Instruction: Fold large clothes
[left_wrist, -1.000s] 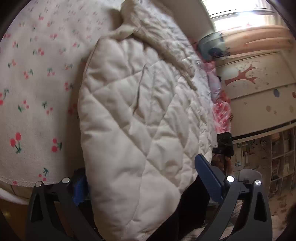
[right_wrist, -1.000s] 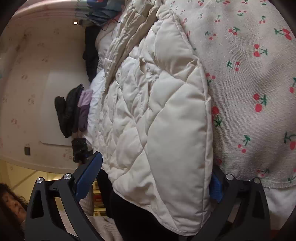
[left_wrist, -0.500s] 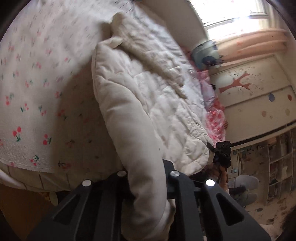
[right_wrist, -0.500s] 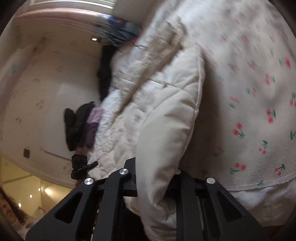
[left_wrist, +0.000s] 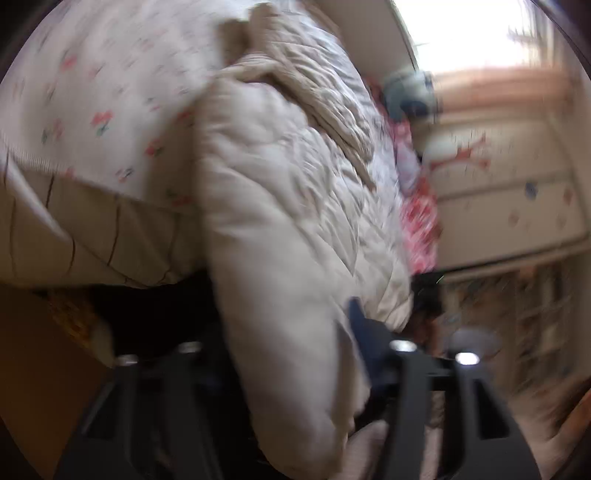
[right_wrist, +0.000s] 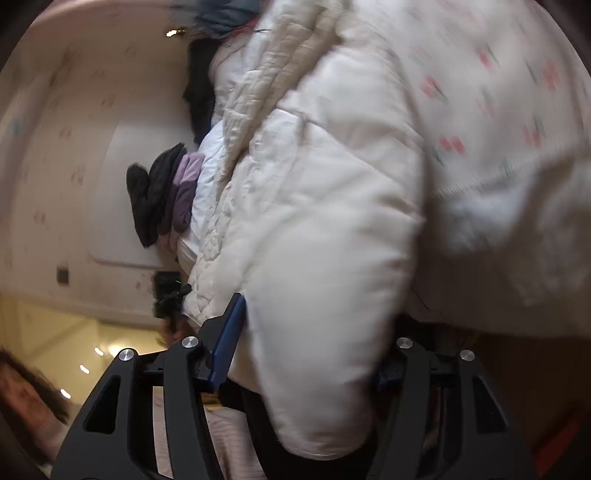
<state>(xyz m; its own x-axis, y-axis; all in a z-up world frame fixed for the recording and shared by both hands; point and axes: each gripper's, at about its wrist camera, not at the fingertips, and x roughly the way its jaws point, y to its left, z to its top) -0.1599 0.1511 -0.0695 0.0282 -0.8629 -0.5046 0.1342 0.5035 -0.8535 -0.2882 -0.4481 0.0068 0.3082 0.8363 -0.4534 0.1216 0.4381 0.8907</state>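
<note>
At the bed's near edge, both the left gripper (left_wrist: 284, 373) and right gripper (right_wrist: 310, 354) stand part-open around the quilted coat's (right_wrist: 314, 206) hem, seemingly unclamped though blurred, as if to regrip for folding.

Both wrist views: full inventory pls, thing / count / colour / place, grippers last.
quilted coat: 1, cream, on the bed, its near end hanging past the bed edge between the fingers of both grippers
bed sheet: 1, white with red cherries, beside and under the coat
dark clothes: 1 heap, black and purple, on the far side of the coat in the right wrist view
pink floral fabric: 1, red-pink, far side of the coat in the left wrist view
wall: 1, cream with tree decal and dots, background
left gripper: 1, black with blue pads, fingers apart around the coat end
right gripper: 1, black with blue pads, fingers apart around the coat end
</note>
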